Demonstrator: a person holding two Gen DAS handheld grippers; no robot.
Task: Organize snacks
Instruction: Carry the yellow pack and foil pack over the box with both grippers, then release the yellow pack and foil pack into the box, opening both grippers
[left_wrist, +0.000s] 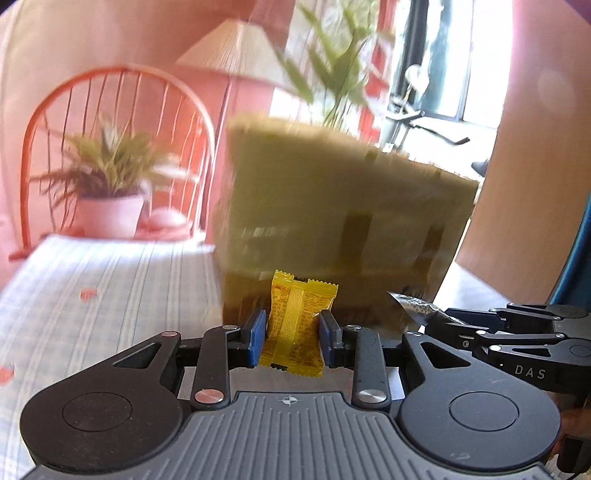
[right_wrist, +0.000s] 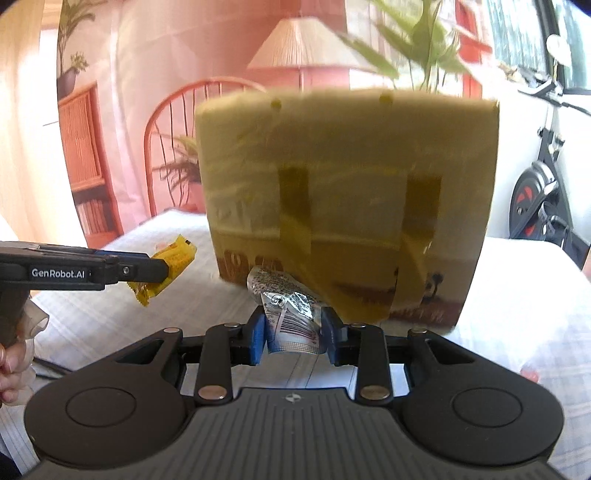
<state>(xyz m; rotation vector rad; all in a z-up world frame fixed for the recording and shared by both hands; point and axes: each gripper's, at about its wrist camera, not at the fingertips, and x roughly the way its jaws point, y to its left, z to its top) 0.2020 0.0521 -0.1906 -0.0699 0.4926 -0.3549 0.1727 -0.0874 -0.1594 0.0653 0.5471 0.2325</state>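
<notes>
My left gripper (left_wrist: 292, 334) is shut on a yellow snack packet (left_wrist: 297, 325), which stands upright between the blue pads. From the right wrist view the same left gripper (right_wrist: 162, 271) shows at the left, side on, with the yellow packet (right_wrist: 173, 258) in its tip. A silver foil snack packet (right_wrist: 291, 314) is held between the pads of my right gripper (right_wrist: 295, 332), which is shut on it. In the left wrist view the right gripper (left_wrist: 432, 317) enters from the right with the silver packet (left_wrist: 413, 304). A tan storage box (right_wrist: 347, 192) stands just ahead of both grippers, blurred.
The box (left_wrist: 332, 206) sits on a table with a pale checked cloth (left_wrist: 110, 288). A red wooden chair (left_wrist: 118, 122) and a potted plant (left_wrist: 107, 184) stand behind the table. An exercise bike (right_wrist: 535, 192) is at the right. A hand (right_wrist: 11, 362) holds the left gripper's handle.
</notes>
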